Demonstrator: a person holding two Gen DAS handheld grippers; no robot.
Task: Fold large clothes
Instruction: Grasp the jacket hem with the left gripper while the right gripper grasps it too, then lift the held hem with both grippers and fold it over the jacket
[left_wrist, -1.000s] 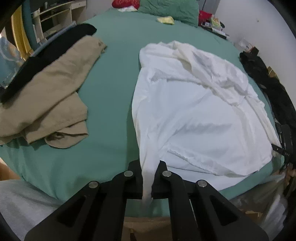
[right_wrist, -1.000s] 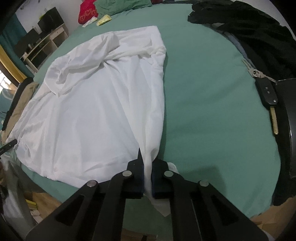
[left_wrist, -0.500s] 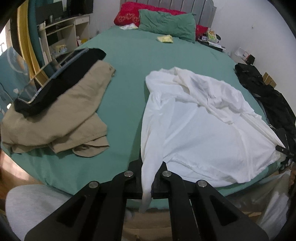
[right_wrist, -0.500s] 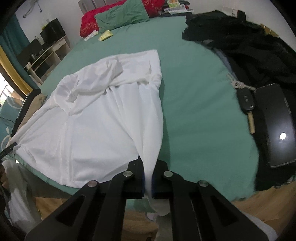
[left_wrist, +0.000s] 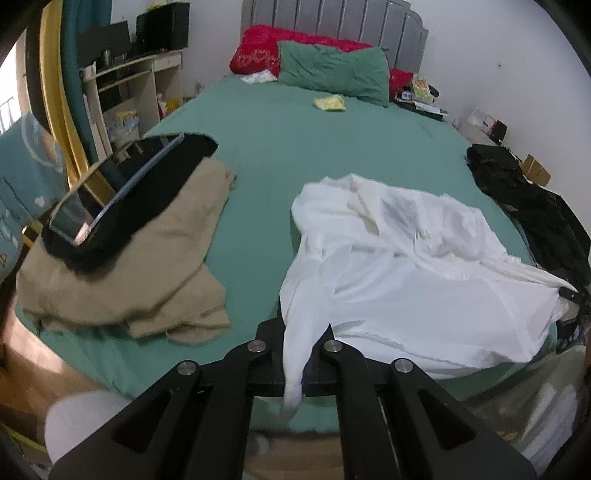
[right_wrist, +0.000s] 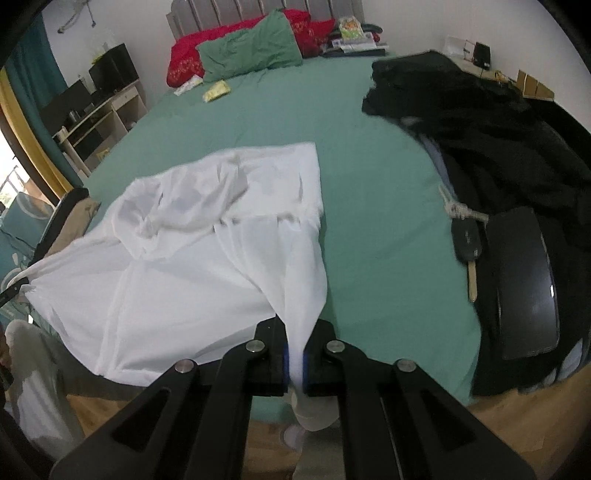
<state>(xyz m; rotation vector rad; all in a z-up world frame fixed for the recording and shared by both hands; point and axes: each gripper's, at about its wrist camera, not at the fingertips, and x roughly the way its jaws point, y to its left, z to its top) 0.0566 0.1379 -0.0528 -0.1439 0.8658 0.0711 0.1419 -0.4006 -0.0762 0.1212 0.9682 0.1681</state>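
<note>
A large white garment lies spread on the green bed, its near edge lifted. My left gripper is shut on the garment's near left corner, which hangs down between the fingers. My right gripper is shut on the near right corner of the same garment. Both corners are held above the foot of the bed; the far part still rests crumpled on the sheet.
Tan folded clothes under a black item lie on the bed's left. Black clothes, a car key and a black tablet lie on the right. Pillows sit at the headboard. A shelf unit stands at the left wall.
Both grippers have risen and pulled back toward the foot of the bed with the white garment's corners, lifting its near edge; more of the room and headboard now shows.
</note>
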